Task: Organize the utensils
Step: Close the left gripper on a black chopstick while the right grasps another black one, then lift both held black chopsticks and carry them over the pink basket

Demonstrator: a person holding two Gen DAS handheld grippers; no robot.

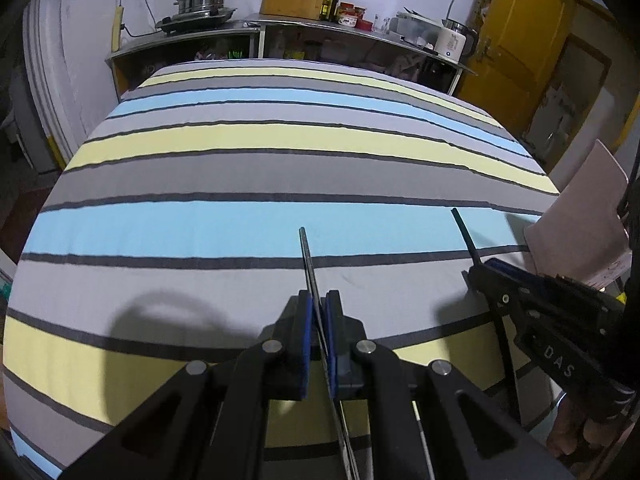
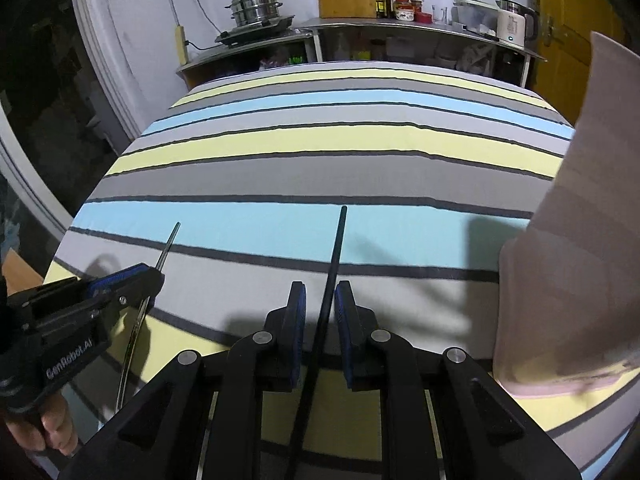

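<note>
Utensils ride clamped: left gripper (image 1: 319, 312) pinches a metal utensil handle (image 1: 308, 264). Right gripper (image 2: 320, 304) holds a black utensil handle (image 2: 334, 256), apparently for transfer to the pink container (image 2: 560, 280) at right.

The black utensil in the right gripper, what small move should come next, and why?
Probably carry it right, toward the pinkish container. The right gripper holds the black utensil above the striped cloth, and that container stands just to its right. What sort of container it is stays unclear.
</note>
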